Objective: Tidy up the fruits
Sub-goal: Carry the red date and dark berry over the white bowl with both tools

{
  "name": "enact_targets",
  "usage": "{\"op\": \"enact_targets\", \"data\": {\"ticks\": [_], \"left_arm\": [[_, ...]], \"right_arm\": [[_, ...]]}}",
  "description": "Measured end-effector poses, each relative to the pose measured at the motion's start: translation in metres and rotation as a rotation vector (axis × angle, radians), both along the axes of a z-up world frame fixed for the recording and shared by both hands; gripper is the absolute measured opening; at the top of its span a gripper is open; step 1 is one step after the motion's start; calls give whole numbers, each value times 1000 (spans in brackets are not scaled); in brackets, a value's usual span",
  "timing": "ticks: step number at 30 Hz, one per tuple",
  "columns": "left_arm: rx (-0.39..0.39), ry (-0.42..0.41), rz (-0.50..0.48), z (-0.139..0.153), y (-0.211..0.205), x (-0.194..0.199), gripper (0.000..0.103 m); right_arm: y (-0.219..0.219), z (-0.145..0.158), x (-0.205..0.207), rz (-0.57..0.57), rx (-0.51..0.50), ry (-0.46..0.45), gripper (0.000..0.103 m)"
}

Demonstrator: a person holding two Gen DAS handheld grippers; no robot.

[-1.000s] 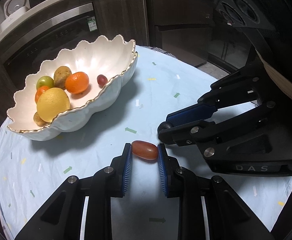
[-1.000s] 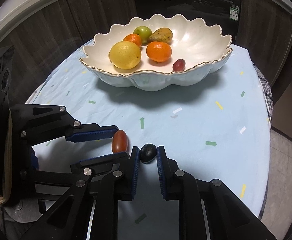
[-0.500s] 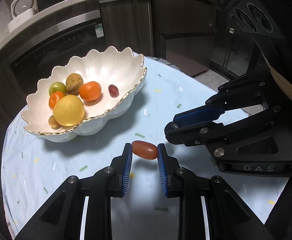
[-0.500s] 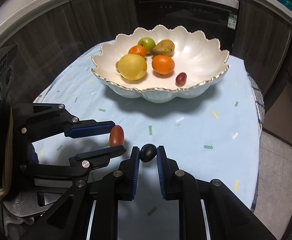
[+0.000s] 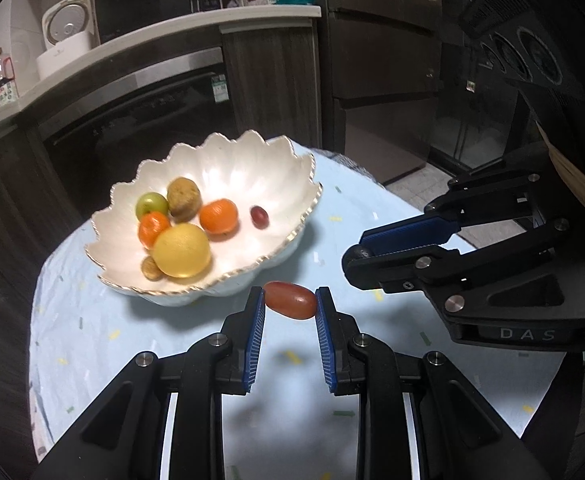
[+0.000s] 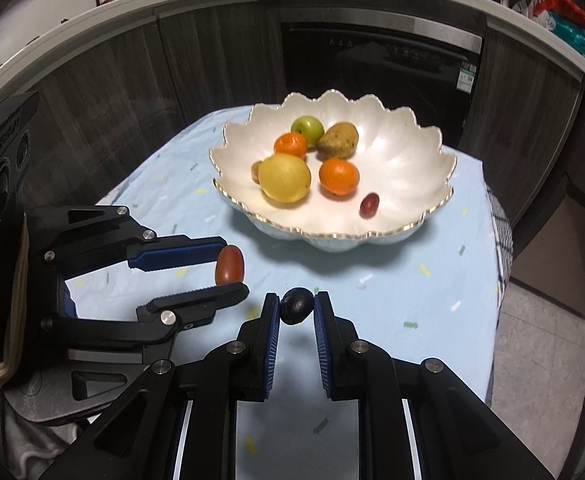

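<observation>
Gripping smooth oval red grape (image 5: 290, 306) | scalloped glossy bowl (image 5: 228, 160) nr

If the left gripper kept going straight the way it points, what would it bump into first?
Probably the near rim of the white bowl, or the blue tablecloth just short of it; depth is unclear. The left gripper already pinches a red grape.

The right gripper (image 6: 296, 310) pinches a dark fruit (image 6: 297, 305) above the tablecloth (image 6: 432, 292), near the white bowl (image 6: 412, 152).
</observation>
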State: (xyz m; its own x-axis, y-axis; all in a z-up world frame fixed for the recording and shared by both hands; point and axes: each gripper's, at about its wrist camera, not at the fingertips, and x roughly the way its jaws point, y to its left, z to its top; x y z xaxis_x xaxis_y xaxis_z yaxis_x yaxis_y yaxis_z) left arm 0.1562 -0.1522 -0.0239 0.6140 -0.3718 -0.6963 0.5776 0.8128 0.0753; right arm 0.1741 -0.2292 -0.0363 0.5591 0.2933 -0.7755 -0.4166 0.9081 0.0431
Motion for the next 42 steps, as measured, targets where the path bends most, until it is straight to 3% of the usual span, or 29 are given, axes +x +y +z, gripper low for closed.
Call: {"op": "enact_targets", "data": {"ticks": [19,42], "left_arm": [[-35,-41,85,24,19,49,26],[-8,59,91,-16,-1,116,26]], "right_arm": [[4,20,37,-88,5,-72,19],[-15,3,105,-206,-65,-84,19]]}}
